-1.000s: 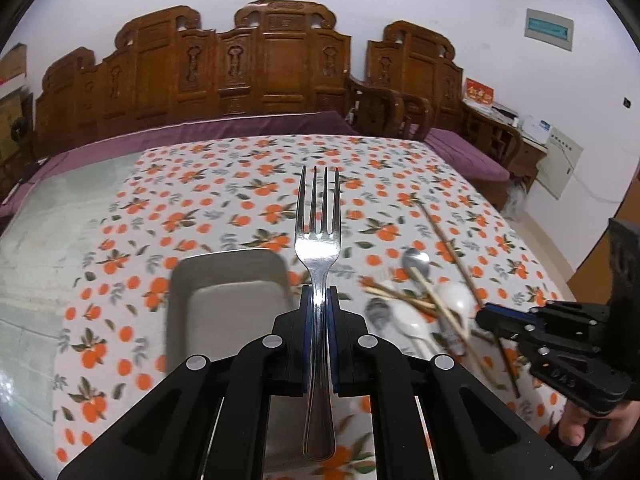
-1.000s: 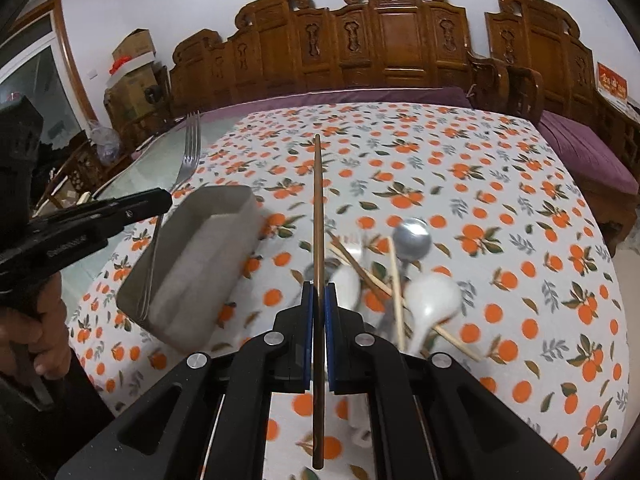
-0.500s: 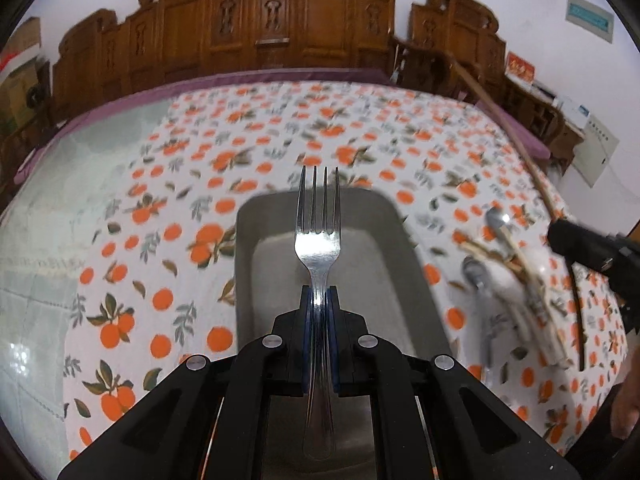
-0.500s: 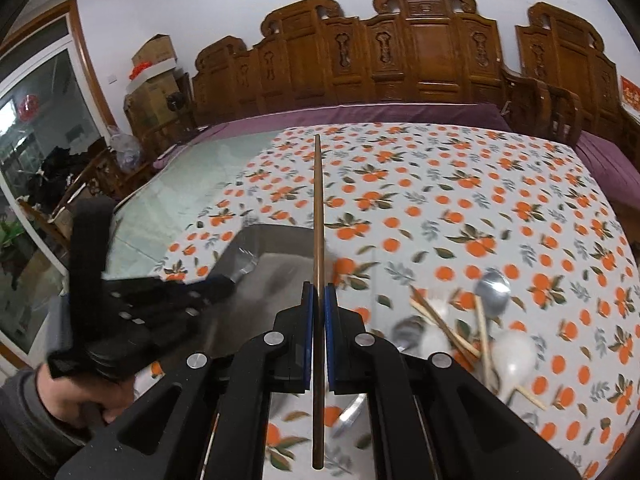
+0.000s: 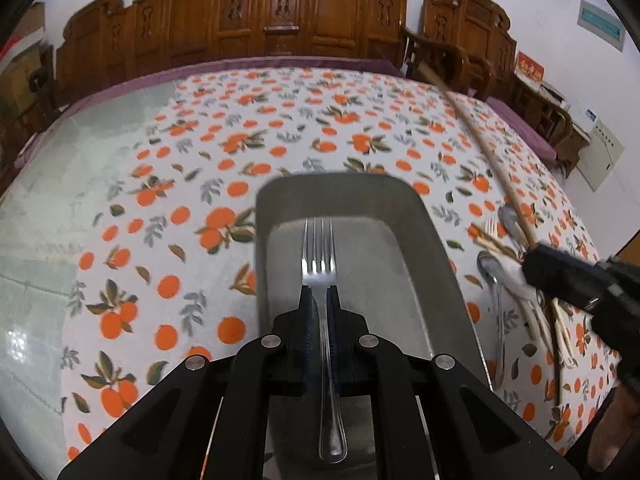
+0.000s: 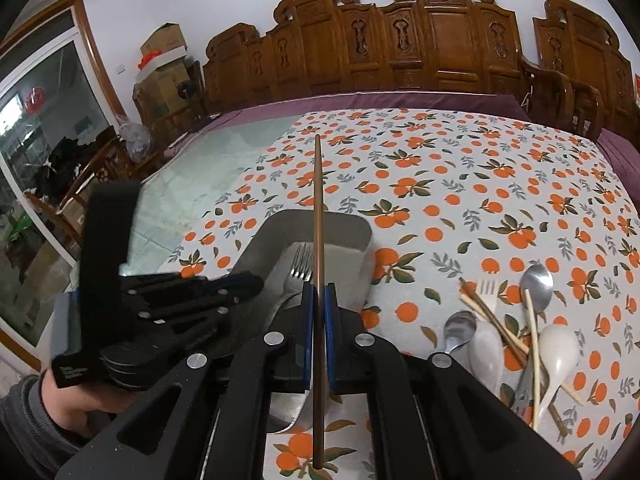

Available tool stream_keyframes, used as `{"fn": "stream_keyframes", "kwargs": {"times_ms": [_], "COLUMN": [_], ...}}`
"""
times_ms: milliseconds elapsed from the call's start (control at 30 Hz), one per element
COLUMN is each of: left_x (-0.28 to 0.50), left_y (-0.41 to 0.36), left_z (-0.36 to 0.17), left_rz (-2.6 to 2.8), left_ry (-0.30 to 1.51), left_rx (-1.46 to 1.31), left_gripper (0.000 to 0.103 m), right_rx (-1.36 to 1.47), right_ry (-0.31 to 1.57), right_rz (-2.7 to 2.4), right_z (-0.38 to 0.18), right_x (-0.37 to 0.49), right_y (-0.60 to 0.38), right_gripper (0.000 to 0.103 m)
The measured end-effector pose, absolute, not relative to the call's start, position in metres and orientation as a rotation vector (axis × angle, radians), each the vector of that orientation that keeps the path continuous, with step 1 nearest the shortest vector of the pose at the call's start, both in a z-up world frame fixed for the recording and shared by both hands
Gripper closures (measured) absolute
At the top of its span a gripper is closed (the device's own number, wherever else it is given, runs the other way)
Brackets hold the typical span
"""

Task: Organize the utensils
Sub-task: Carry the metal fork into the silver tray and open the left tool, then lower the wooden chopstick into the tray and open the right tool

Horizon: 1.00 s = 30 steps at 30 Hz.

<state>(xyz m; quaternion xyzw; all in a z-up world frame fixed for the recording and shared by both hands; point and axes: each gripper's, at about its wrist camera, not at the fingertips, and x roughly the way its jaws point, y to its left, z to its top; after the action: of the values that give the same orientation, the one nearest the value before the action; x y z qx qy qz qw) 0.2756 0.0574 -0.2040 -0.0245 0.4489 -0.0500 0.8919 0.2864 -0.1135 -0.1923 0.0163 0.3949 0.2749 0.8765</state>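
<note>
My left gripper [image 5: 319,304] is shut on a metal fork [image 5: 319,256], tines forward, held over the inside of a grey rectangular metal tray [image 5: 416,216]. My right gripper [image 6: 319,304] is shut on a long brown chopstick [image 6: 318,200], held above the tray's [image 6: 352,228] near right part. In the right wrist view the left gripper [image 6: 256,284] and fork [image 6: 302,262] show at the left over the tray. In the left wrist view the right gripper [image 5: 532,258] and its chopstick [image 5: 480,144] show at the right.
A pile of utensils lies right of the tray: metal spoons [image 6: 536,280], white plastic spoons [image 6: 558,346], a white plastic fork [image 6: 488,290] and several chopsticks [image 6: 492,320]. Orange-print cloth [image 6: 460,184] covers the table. Carved wooden chairs [image 6: 436,40] stand behind.
My left gripper has carried the fork from beside the tray to over its inside and lower. My right gripper has moved left with the chopstick, from above the pile to over the tray.
</note>
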Motion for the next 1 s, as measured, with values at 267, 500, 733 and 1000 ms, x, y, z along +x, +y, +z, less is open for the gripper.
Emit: {"fn": "stream_keyframes", "kwargs": {"times_ms": [267,500,733,1000], "left_x": [0.264,0.263,0.261,0.26], "left_y": [0.082,0.106,0.11,0.105], "left_z": [-0.168,-0.157,-0.153,-0.15], "left_rz": [-0.068,-0.037,-0.033,-0.034], "left_ry": [0.835,0.805,0.793,0.779], "left_rx": [-0.055,-0.089,-0.092,-0.08], "left_gripper": [0.096,0.096,0.096,0.08], "right_rx": [0.048,0.037,-0.005,-0.027], "right_ry": [0.852,0.884,0.923,0.915], "right_rz": [0.595,0.583,0.568,0.577], "right_z": [-0.207,-0.229,-0.246,-0.243], "right_x": [0.291,0.301,0.298,0.295], "right_y": [-0.086,-0.066,-0.06,-0.067], "right_gripper": [0.097,0.097,0.096,0.092]}}
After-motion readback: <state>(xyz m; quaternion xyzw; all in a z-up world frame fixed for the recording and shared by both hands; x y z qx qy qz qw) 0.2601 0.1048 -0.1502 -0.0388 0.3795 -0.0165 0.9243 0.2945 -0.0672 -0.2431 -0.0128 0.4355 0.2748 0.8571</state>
